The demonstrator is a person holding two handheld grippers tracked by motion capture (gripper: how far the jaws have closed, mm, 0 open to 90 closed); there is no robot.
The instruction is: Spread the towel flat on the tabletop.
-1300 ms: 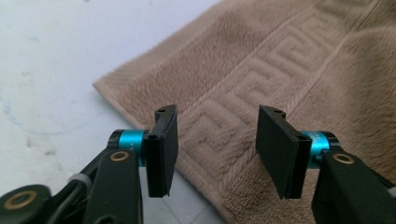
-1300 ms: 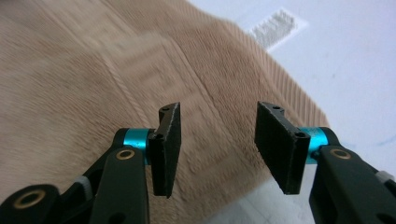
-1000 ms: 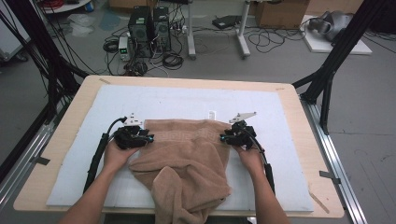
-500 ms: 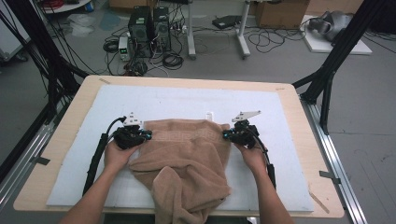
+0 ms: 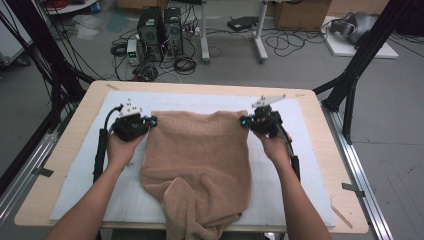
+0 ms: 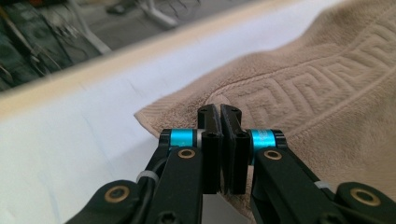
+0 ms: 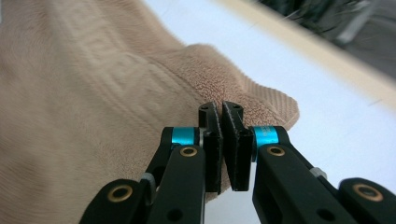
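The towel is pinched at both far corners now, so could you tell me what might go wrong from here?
1. The left tool and the right tool each grip the towel only near a corner edge, so a corner could slip free.
2. The near end is bunched and hangs over the table edge, so it may drag or fold unevenly.
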